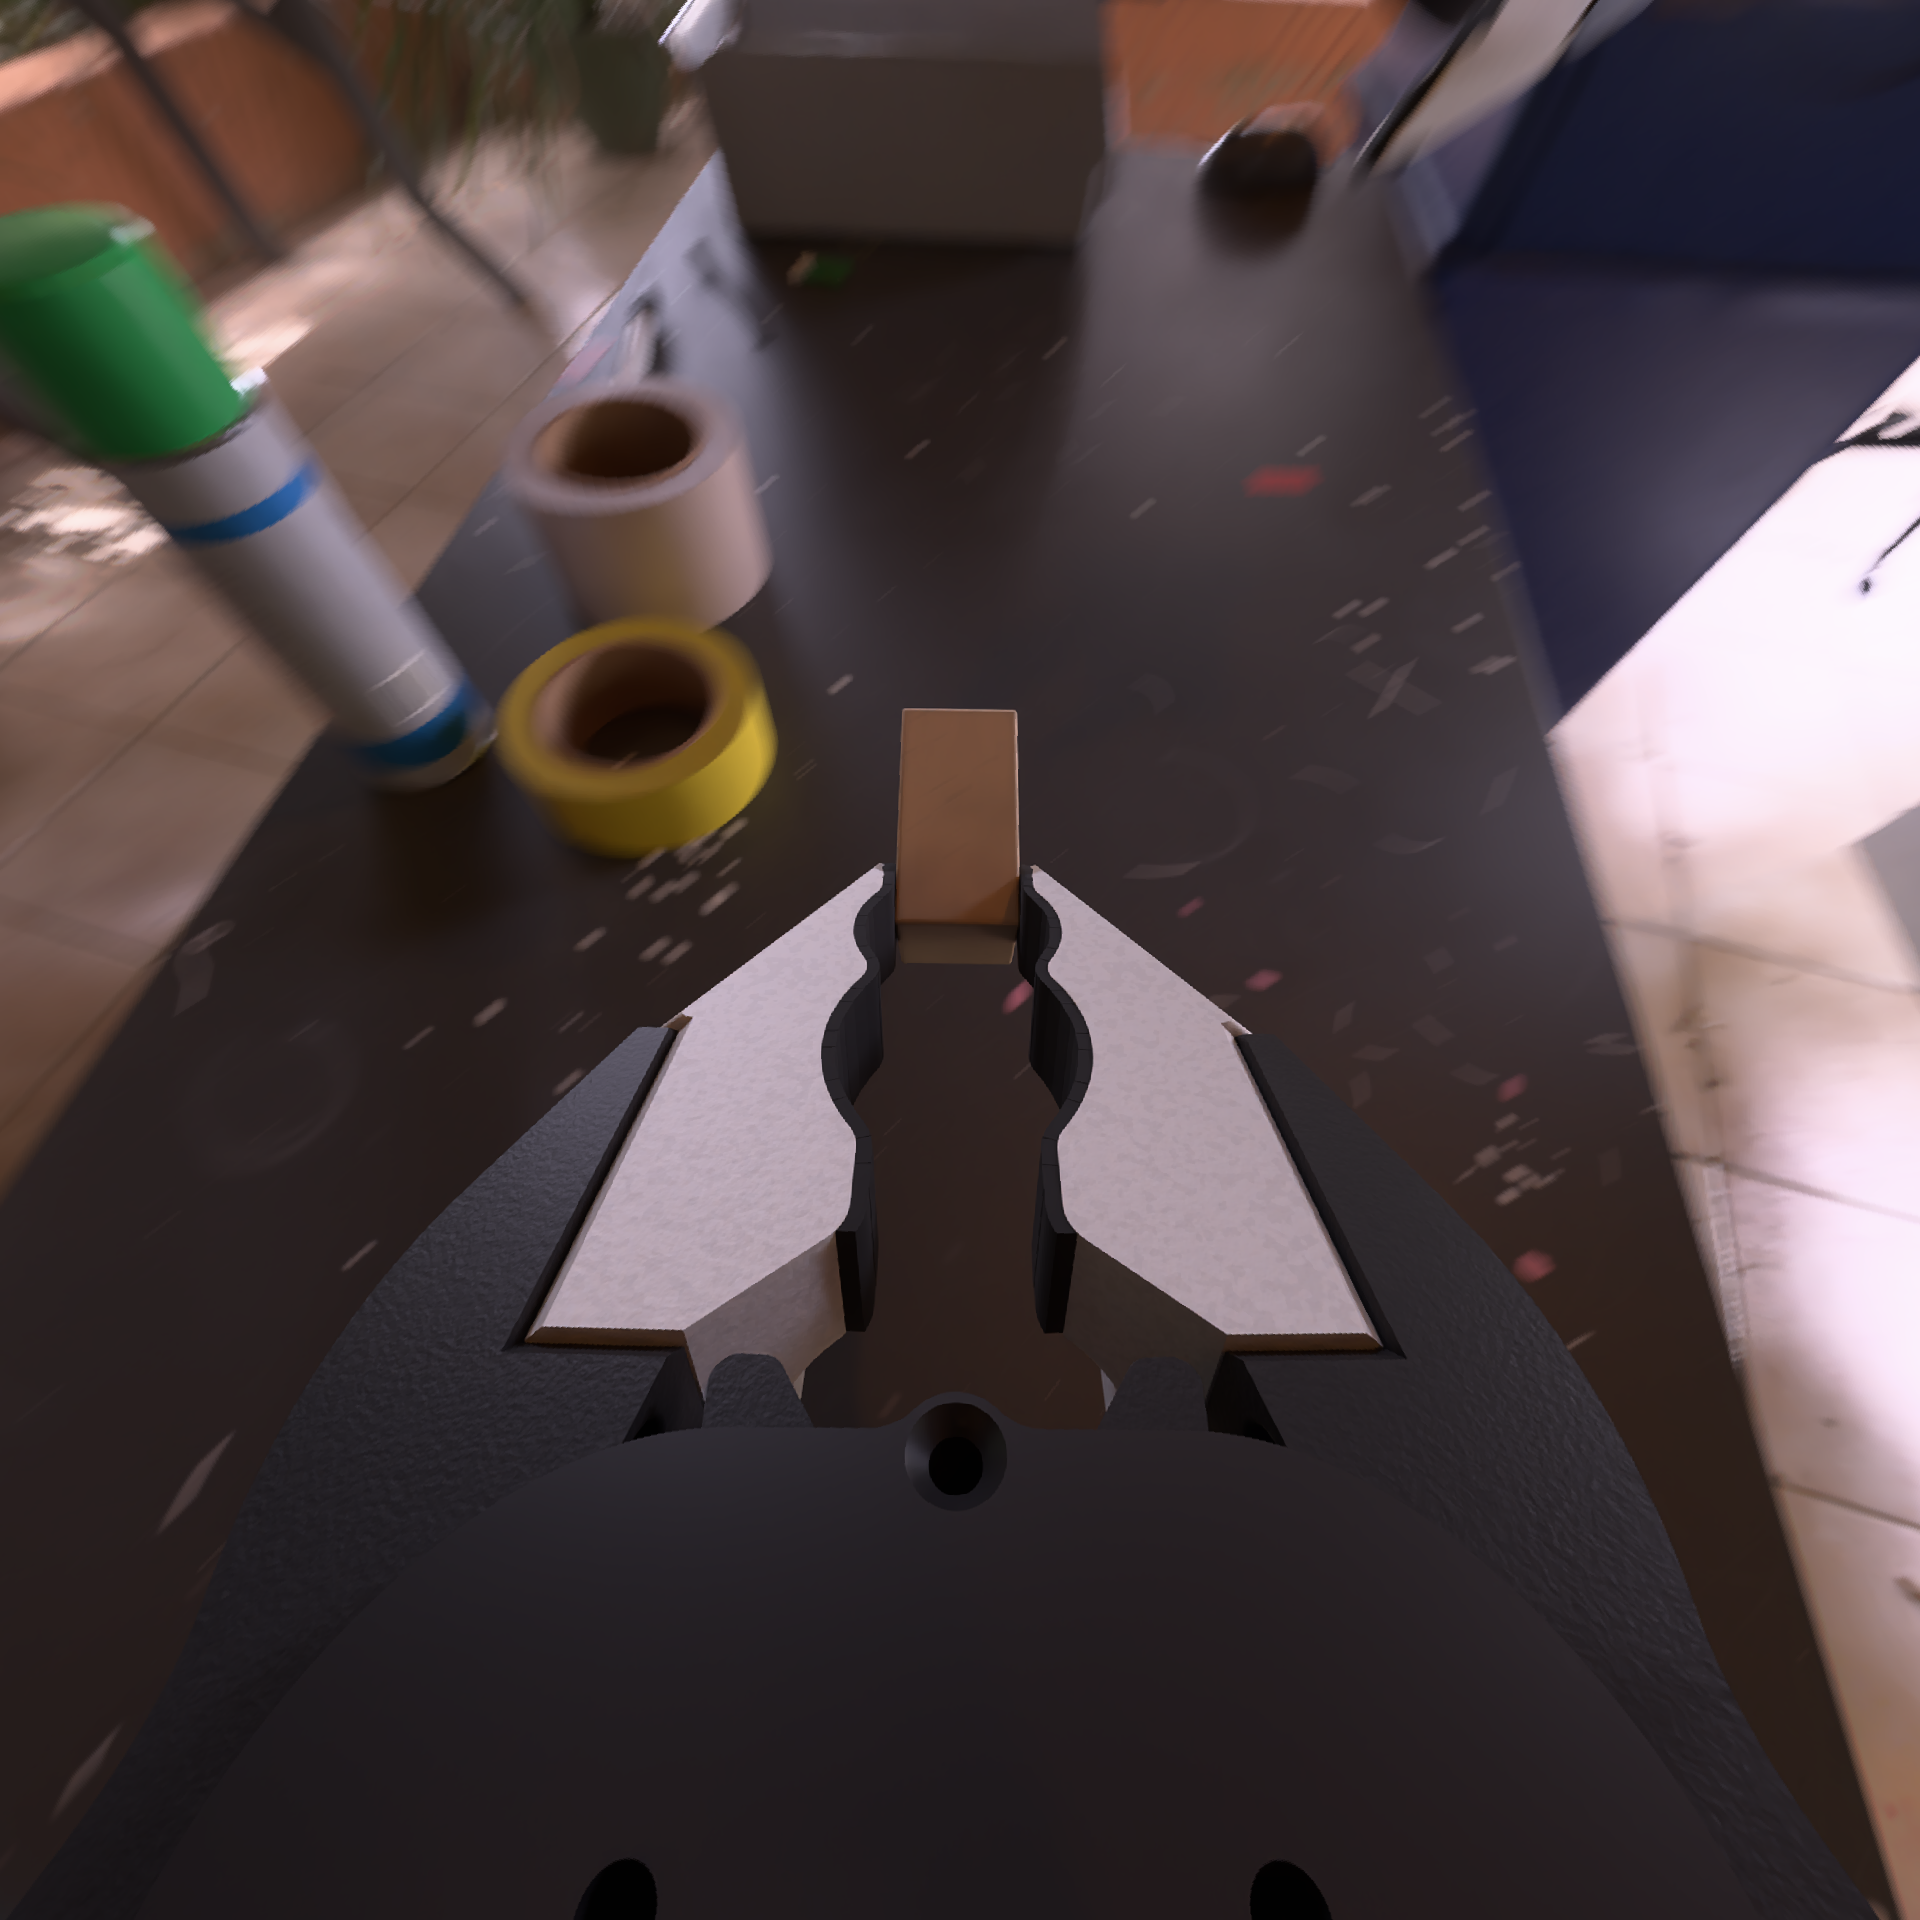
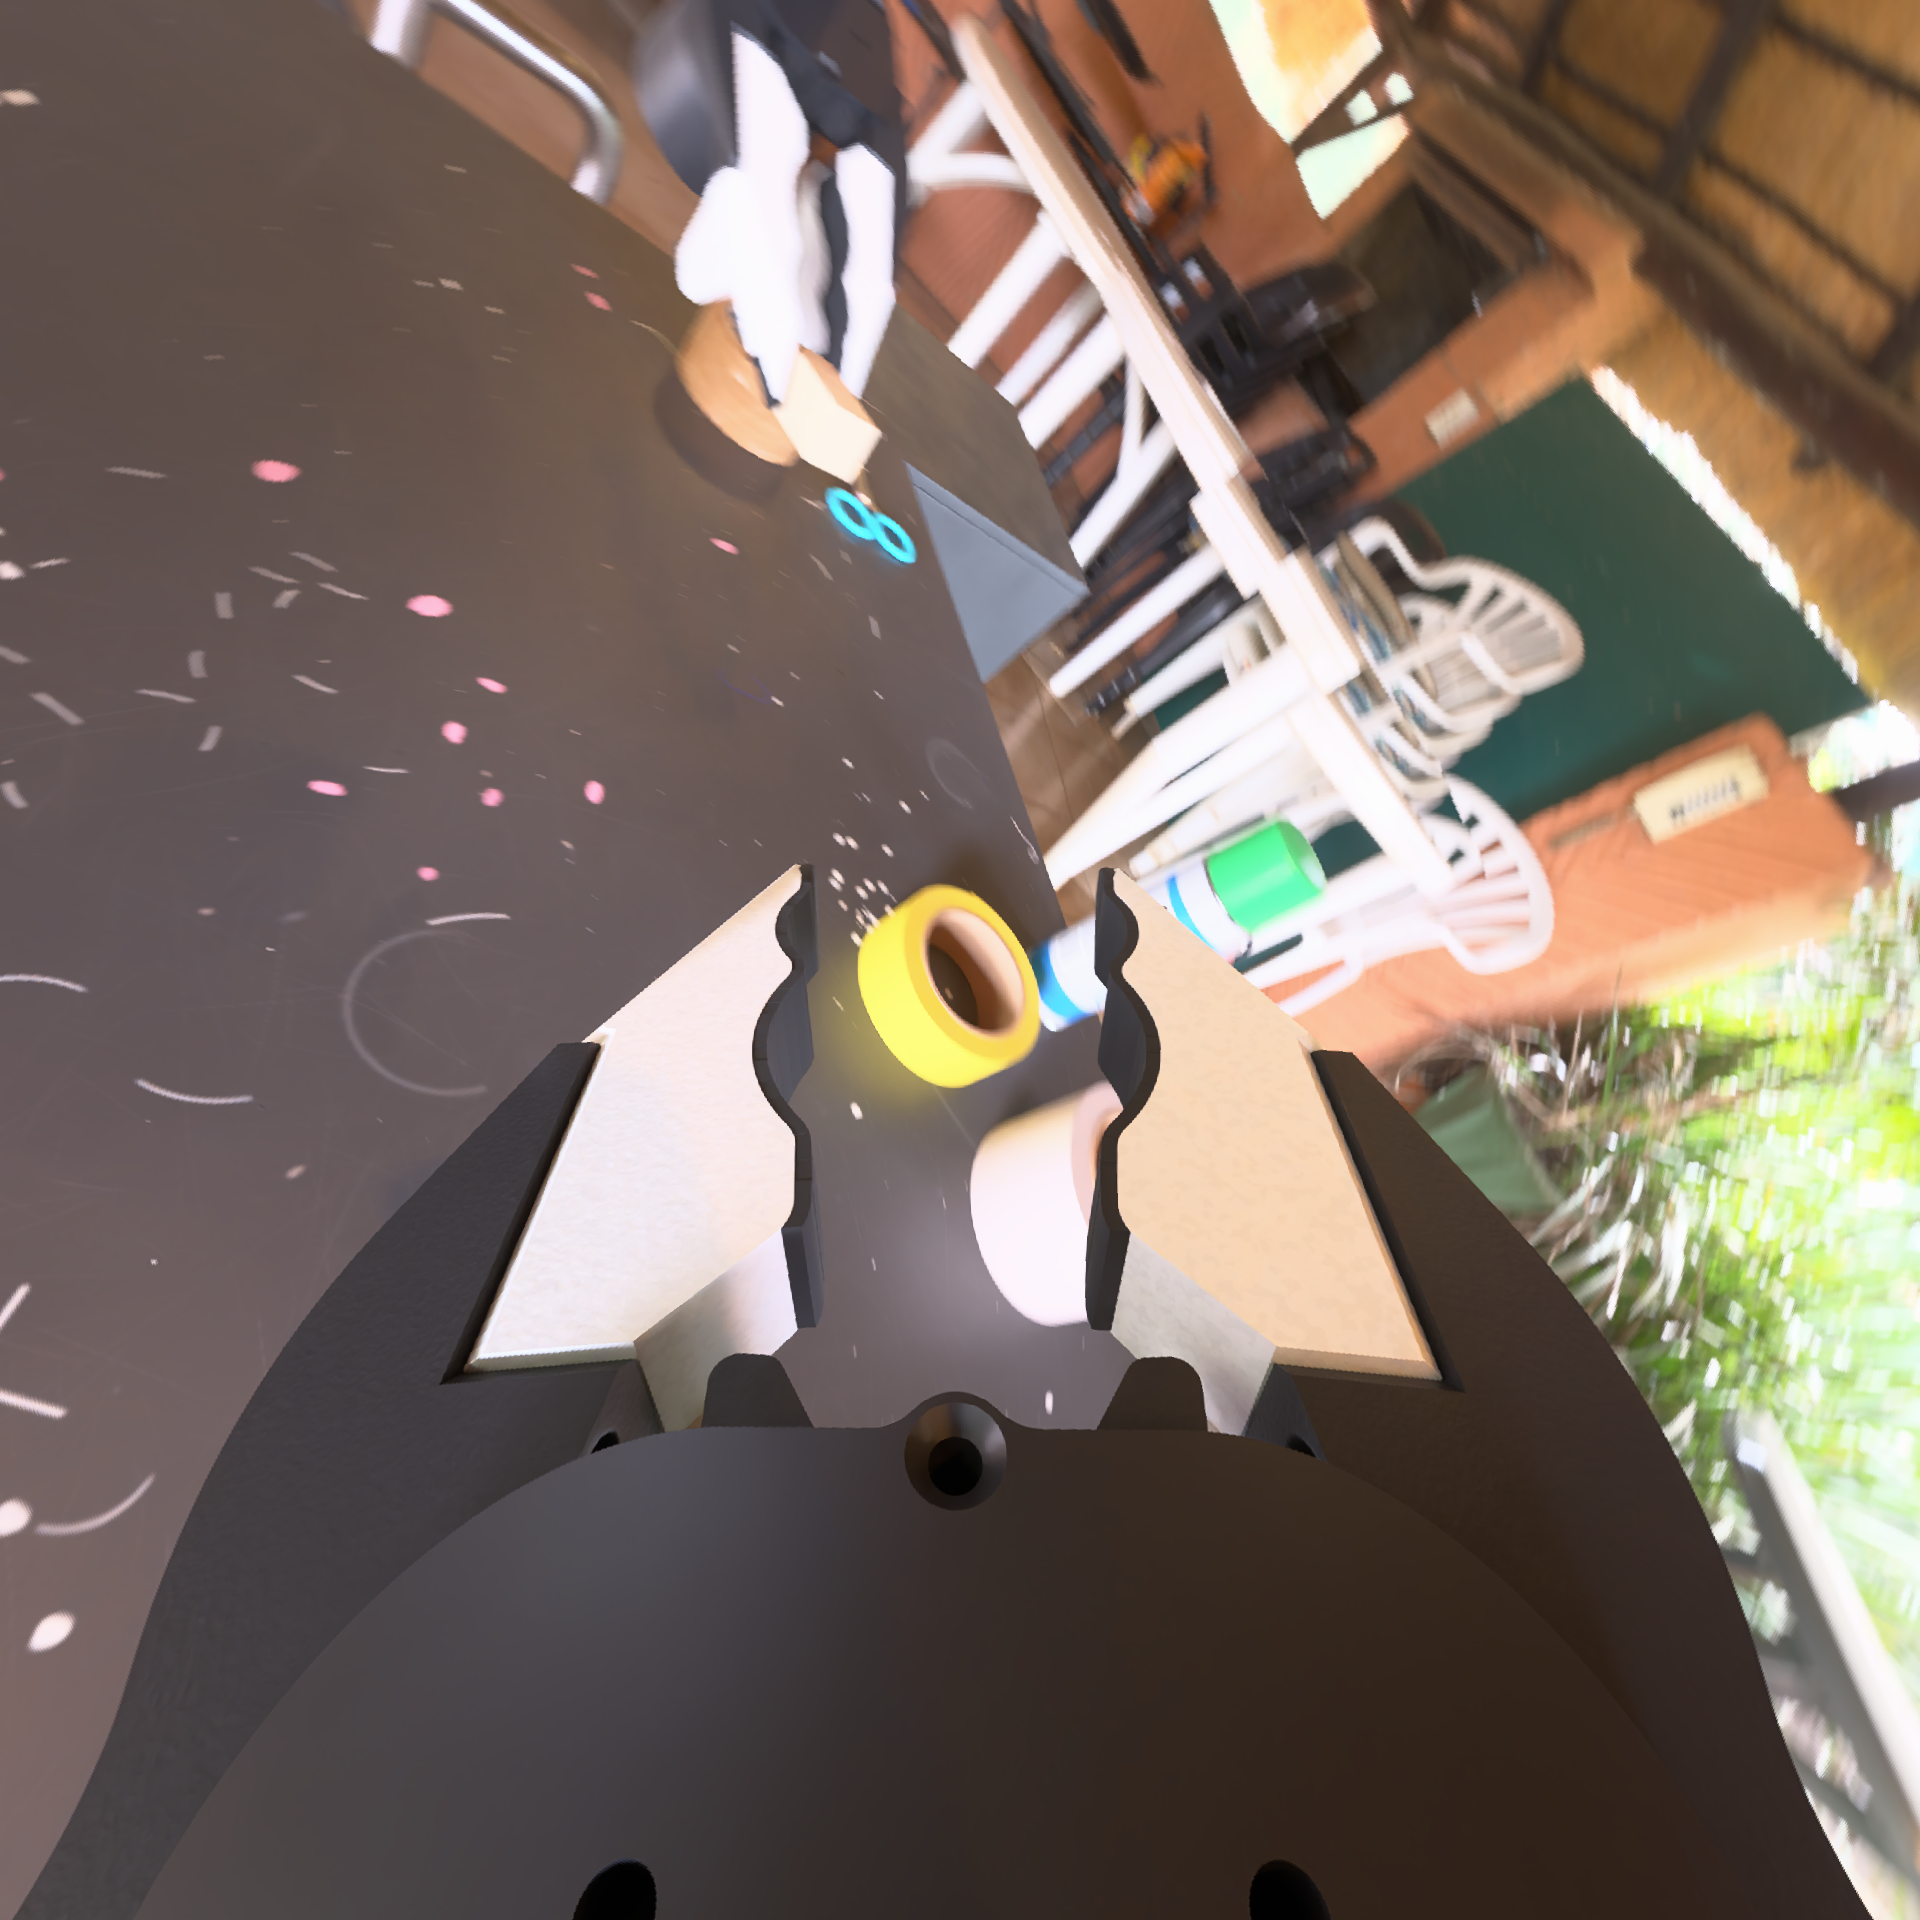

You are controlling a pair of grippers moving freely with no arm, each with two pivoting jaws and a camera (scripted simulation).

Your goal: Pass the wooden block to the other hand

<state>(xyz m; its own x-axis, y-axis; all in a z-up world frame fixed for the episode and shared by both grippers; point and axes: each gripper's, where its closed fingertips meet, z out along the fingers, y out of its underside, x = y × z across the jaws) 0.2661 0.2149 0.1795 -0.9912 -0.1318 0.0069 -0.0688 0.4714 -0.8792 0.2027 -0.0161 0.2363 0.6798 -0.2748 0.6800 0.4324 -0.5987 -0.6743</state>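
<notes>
The wooden block is a tan rectangular piece. My left gripper is shut on its near end, and the block sticks out forward past the fingertips, above the dark table. In the right wrist view, the left gripper shows far off at the top, holding the block over the table. My right gripper is open and empty, well apart from the block, with its jaws standing wide.
A yellow tape roll, a pale tape roll and a white tube with a green cap stand near the table's edge. A grey box and a blue box sit farther back.
</notes>
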